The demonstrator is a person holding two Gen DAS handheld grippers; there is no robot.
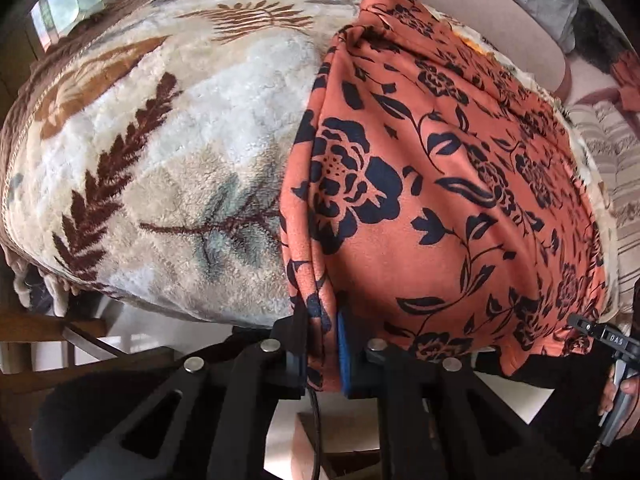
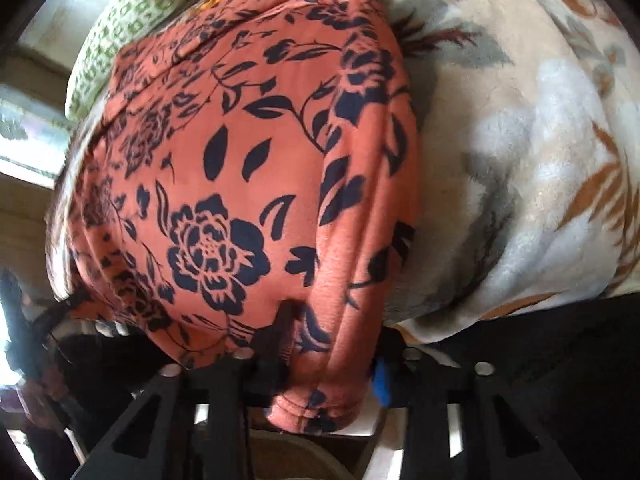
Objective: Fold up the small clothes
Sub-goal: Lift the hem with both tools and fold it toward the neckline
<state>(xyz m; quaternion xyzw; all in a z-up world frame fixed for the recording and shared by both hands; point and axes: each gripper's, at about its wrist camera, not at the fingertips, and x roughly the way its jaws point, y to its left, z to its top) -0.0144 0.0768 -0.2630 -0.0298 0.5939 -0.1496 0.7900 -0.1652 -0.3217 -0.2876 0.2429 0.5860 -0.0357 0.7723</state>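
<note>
An orange garment with a dark navy flower print [image 1: 440,184] lies spread over a fleece blanket with leaf patterns [image 1: 160,152]. My left gripper [image 1: 323,344] is shut on the garment's near left edge, with cloth bunched between its black and blue pads. My right gripper [image 2: 332,356] is shut on the near right edge of the same garment [image 2: 240,184], with a thick fold hanging down between its fingers. The right gripper also shows at the far right of the left wrist view [image 1: 608,340], at the garment's hem.
The blanket [image 2: 520,160] covers a raised, rounded surface that drops off at the near edge. A green patterned pillow [image 2: 128,28] lies at the far end. A striped cushion [image 1: 616,184] sits at the right. Wooden furniture legs [image 1: 80,340] stand below left.
</note>
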